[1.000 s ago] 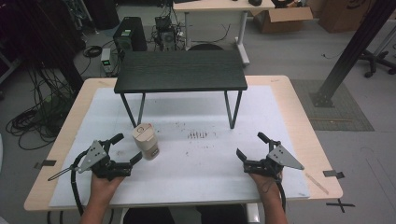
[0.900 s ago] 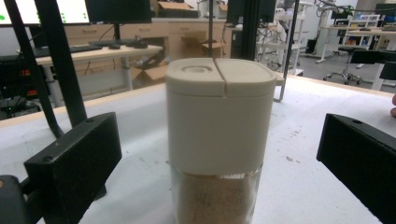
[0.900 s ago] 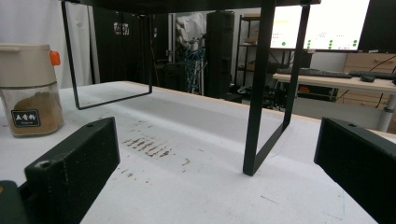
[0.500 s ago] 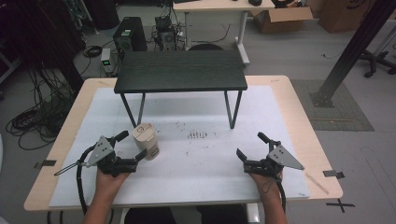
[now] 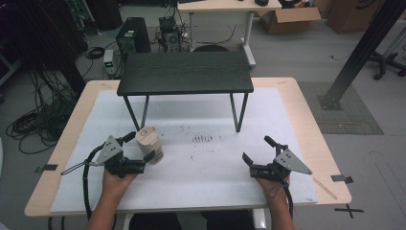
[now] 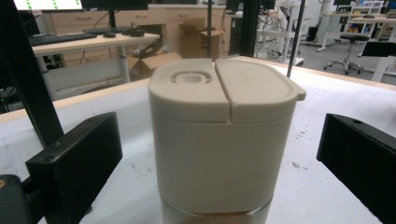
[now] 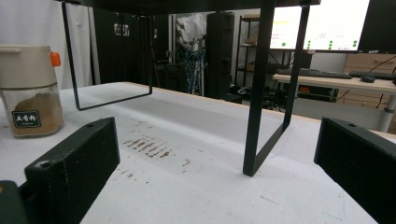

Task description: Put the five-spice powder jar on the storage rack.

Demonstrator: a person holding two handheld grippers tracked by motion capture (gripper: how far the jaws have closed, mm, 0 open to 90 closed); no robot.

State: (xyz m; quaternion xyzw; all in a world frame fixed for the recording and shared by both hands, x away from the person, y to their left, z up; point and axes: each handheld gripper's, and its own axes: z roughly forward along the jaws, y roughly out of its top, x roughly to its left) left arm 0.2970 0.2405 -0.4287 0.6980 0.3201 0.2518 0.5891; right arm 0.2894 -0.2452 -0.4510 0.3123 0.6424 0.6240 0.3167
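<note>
Straddling the spice jar (image 5: 149, 144), the left gripper (image 5: 139, 152) is being held wide apart, with a jaw on either side of the beige-lidded jar (image 6: 222, 140) and a gap showing at each flank, so nothing is being touched. The jar is standing upright on the white table mat (image 5: 201, 172), just in front of the small black table's (image 5: 186, 73) left legs. The right gripper (image 5: 258, 152) is being held open and empty, well apart, with bare mat ahead of it.
</note>
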